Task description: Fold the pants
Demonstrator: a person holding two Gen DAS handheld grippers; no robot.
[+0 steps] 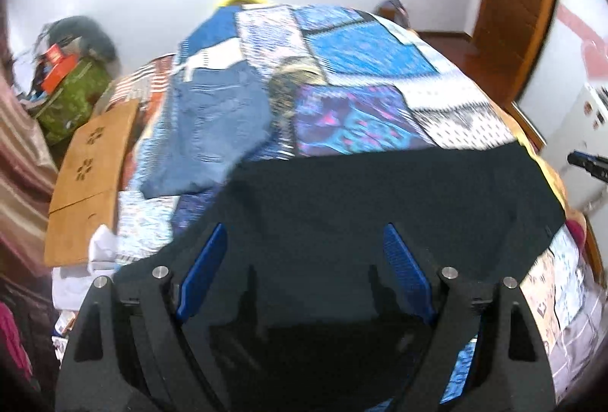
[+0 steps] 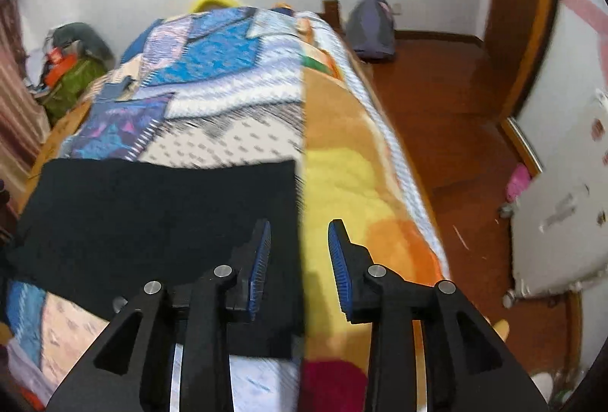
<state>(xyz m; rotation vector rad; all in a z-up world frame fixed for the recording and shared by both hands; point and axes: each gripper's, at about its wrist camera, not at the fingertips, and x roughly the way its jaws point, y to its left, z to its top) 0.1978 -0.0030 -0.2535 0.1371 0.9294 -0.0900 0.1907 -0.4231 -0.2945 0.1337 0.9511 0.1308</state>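
Observation:
Black pants [image 1: 380, 207] lie flat across the patchwork bedspread [image 1: 361, 70], folded into a wide rectangle. My left gripper [image 1: 304, 237] is open and empty, hovering over the pants' near left part. In the right wrist view the black pants [image 2: 152, 222] end in a straight right edge. My right gripper [image 2: 300, 233] is open and empty, its jaws straddling that right edge, left finger over the cloth, right finger over the yellow blanket [image 2: 353, 184].
Folded blue jeans [image 1: 212, 123] lie further up the bed on the left. A wooden board [image 1: 91, 176] and a green bag [image 1: 72, 97] stand left of the bed. Wooden floor [image 2: 456, 131], a grey bag [image 2: 370, 28] and a white appliance [image 2: 562, 214] are to the right.

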